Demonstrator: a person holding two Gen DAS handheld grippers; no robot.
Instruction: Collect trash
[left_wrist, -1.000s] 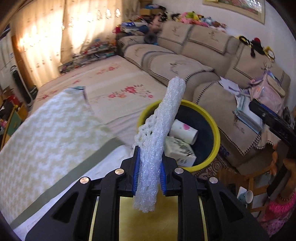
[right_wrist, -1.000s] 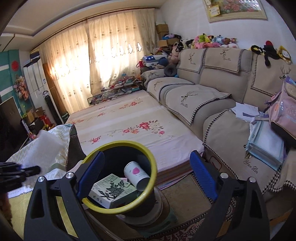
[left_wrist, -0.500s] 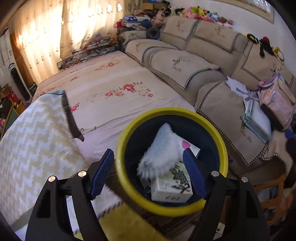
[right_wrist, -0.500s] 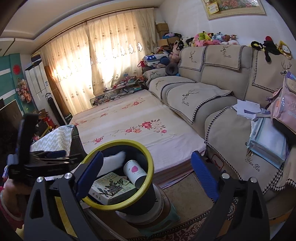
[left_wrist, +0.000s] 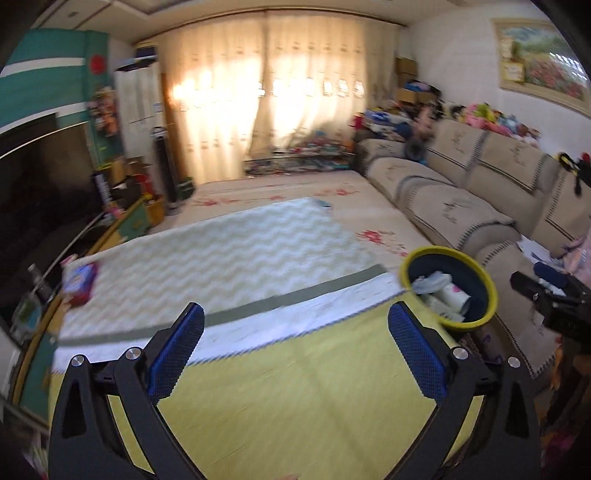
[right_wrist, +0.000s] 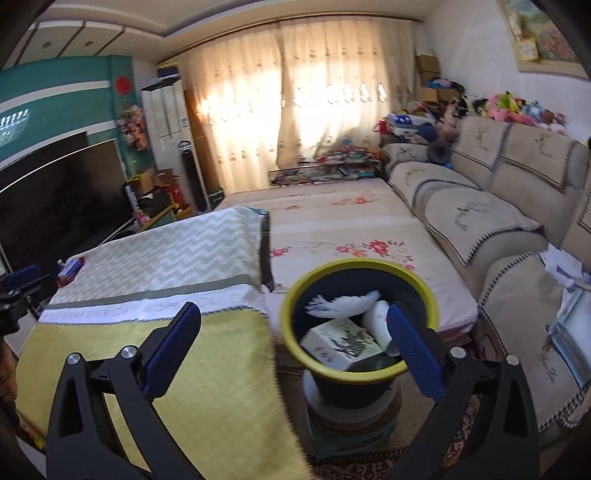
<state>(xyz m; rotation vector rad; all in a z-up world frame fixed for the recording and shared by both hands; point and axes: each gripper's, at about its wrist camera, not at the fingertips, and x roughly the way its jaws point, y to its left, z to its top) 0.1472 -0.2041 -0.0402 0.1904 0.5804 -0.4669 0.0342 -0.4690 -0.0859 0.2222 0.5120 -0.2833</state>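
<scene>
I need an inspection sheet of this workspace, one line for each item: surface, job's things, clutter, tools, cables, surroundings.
Surface: table under a yellow cloth and a zigzag cloth.
Job's things: yellow-rimmed bin beside the table holds white foam net, box and paper cup.
Clutter: red-blue packet at the table's far left edge.
Tools: left tool has just opened, nothing between its pads; right tool open, empty.
Cables: nothing seen.
Surroundings: sofa, curtains, TV.
</scene>
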